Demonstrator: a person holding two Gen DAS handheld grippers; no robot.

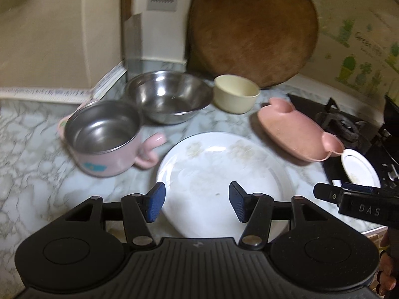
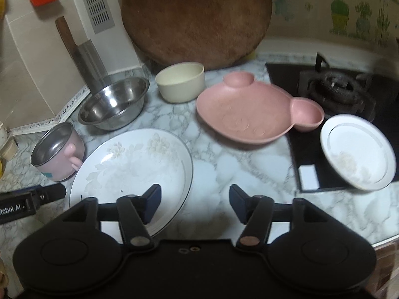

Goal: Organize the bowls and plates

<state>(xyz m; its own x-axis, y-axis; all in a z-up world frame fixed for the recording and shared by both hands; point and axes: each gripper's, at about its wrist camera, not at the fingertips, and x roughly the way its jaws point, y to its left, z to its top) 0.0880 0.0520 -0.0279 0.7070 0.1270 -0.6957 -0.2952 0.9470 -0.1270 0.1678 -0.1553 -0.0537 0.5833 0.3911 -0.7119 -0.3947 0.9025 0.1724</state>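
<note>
Both tools, left [image 1: 197, 203] and right [image 2: 194, 203], are hanging spread, empty. Big plate [image 2: 129, 164] is lying on table [image 2: 237, 164]; small plate [image 2: 359, 152] is sitting on stove [image 2: 336, 84]. Advice: pinching rims squarely, stacking small onto big.

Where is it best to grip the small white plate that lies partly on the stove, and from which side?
Probably its near rim: the small white plate sits tilted, overhanging the black stove edge, so a finger can slip under from the counter side.
</note>
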